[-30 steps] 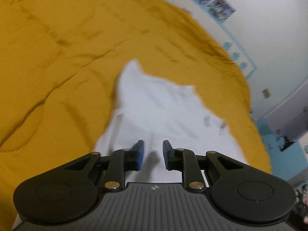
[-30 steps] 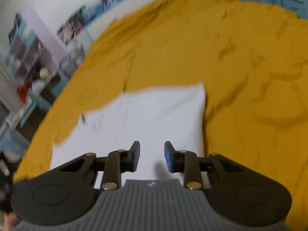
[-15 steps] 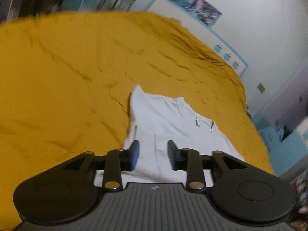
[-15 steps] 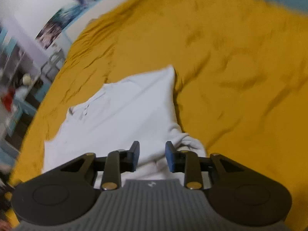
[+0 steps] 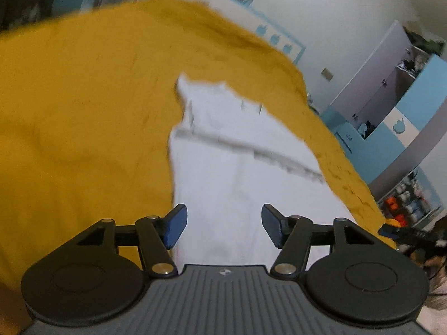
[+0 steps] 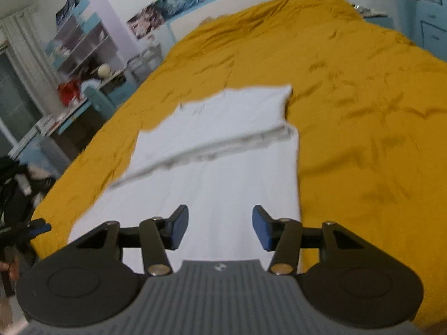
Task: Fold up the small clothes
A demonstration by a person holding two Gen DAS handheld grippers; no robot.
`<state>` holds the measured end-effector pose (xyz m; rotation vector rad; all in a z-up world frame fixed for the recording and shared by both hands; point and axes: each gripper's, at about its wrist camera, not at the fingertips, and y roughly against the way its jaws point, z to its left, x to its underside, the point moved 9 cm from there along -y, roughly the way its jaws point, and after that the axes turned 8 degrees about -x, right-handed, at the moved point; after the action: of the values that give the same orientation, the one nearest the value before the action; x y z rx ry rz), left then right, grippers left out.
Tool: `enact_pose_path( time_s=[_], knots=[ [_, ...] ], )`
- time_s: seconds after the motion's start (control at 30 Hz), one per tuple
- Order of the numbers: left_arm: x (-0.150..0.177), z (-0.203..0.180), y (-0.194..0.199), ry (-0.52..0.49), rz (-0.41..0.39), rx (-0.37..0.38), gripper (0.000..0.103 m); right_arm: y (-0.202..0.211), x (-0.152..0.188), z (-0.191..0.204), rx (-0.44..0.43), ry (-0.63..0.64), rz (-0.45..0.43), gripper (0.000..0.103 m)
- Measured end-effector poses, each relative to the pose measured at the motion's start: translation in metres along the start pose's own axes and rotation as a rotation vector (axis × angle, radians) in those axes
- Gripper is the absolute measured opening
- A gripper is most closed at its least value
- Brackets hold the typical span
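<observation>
Grippers come first in both views: the left gripper (image 5: 222,227) and the right gripper (image 6: 219,230) each hang low over the near end of the garment (image 6: 223,150), jaws spread wide, nothing between the blue pads (image 6: 258,231). Neither pad clearly touches the cloth; the blur makes that hard to settle.

Beyond them the white garment (image 5: 237,164) lies flat on the yellow bedspread (image 6: 349,89), one layer lapped over another, with a hem edge (image 6: 212,146) running crosswise at its middle. Its far end shows a few small dark marks, too smeared to read.

Judging by the way it lies, the cloth is thin, light and limp. It should crease where it is laid and slide easily on the spread, but sag if lifted from one point. The sound hold looks to be a pinch at each near corner, one per gripper, taking both layers together so the lap does not slip.

Farther off stand shelves (image 6: 81,47) and wall posters.
</observation>
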<state>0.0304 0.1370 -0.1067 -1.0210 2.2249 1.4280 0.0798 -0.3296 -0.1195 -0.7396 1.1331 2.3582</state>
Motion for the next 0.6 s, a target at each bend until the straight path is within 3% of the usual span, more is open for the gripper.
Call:
enact_pose_path(
  time_s=[0.17,0.3,0.6],
  knots=[
    [0.029,0.026,-0.022,0.120,0.069,0.055,0.063,0.021,0.027,-0.023,-0.006,-0.075,0.012,0.048],
    [0.038,0.034,-0.036,0.218,0.073,0.179,0.063,0.016,0.047,-0.036,-0.055,-0.109,0.042,0.048],
    [0.041,0.046,-0.062,0.282,0.124,0.285,0.063,-0.007,0.079,-0.054,-0.160,-0.266,0.109,0.049]
  ],
)
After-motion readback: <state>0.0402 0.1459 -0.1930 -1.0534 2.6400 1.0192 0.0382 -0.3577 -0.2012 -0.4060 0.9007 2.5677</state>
